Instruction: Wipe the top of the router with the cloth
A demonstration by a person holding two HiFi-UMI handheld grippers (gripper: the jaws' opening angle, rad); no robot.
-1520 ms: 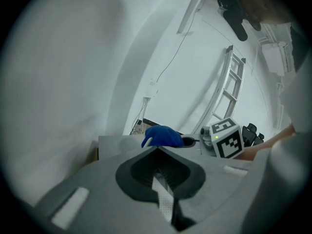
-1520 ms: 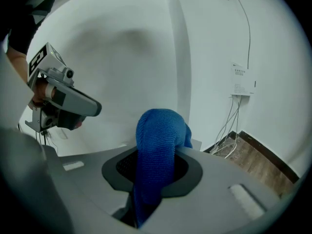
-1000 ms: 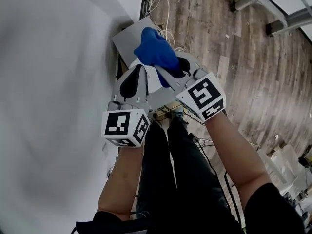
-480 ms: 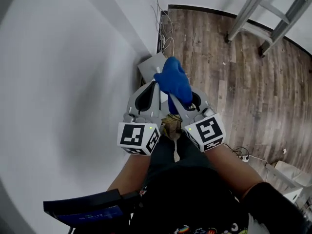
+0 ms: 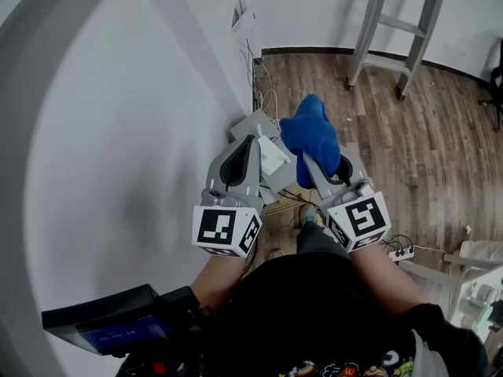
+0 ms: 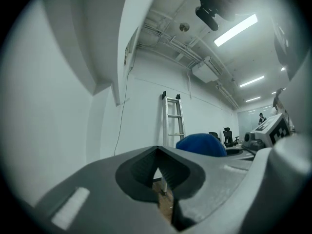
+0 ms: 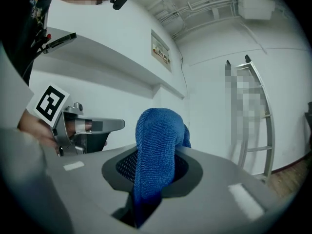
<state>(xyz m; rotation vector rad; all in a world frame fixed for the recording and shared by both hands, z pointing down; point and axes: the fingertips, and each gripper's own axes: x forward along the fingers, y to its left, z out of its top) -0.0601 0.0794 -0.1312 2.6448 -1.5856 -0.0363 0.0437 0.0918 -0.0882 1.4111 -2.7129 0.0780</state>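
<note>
Gripping a blue cloth, the right gripper has its jaws clenched on the fabric, which runs down between the dark pads and bulges up over the jaw tips in a rounded fold; just beside it, on its left, the left gripper has its jaws closed tip to tip with nothing between them, only a sliver of floor showing through the gap lower down; nearest the camera, behind both grippers, sit their marker cubes, the left cube and the right cube, with the person's forearms and dark clothing below them; under and just past the left gripper's tips lies a flat grey box that looks to be the router, with a white piece beside it; the cloth is held above that box and somewhat to the right of it, and contact between them cannot be made out; beyond the box, loose cables trail along the foot of the white wall on the left gripper's side; farther off past the right gripper stretches the wood floor, and a ladder stands at the far wall.
</note>
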